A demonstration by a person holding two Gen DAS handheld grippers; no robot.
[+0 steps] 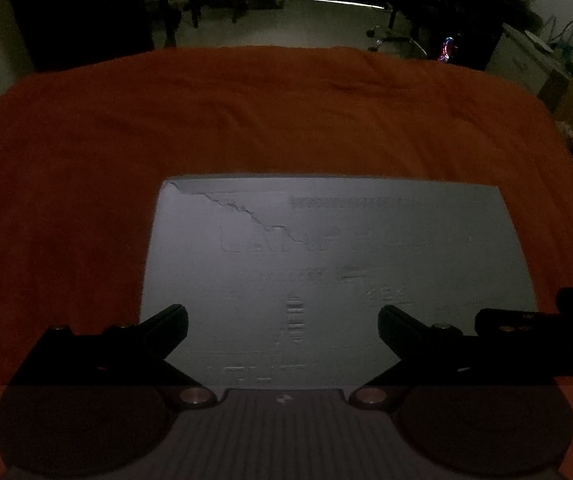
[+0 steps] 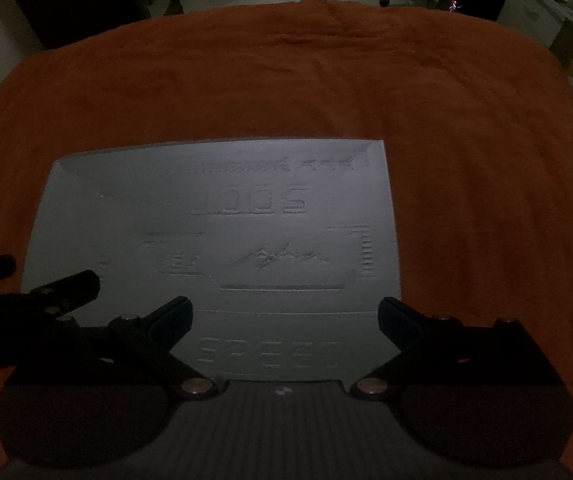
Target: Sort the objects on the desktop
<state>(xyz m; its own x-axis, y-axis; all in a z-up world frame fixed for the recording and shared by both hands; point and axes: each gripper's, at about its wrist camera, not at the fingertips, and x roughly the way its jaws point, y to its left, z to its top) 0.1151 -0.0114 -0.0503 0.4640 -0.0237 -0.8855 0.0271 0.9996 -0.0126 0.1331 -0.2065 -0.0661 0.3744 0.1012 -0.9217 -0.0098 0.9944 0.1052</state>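
The grey embossed slab (image 1: 326, 264) lies flat on the orange cloth (image 1: 246, 112) that covers the table, toward the near edge, with a jagged crack running down from its far left corner in the left wrist view. Both tools are held low and level over it, side by side, pointing away across the cloth into the dim room. The left gripper (image 1: 282, 320) has its two dark fingers spread wide with nothing between them, hovering over the near part of the slab; whether the tips touch the surface I cannot tell. The right gripper (image 2: 285, 314) is likewise spread wide and holding nothing, poised over the slab's near edge, where raised lettering and a mountain outline show upside down. Each tool appears at the edge of the other's view, so they are close together. Beyond the cloth, a chair base (image 1: 396, 38) and a glowing computer case (image 1: 448, 48) stand on the pale floor.
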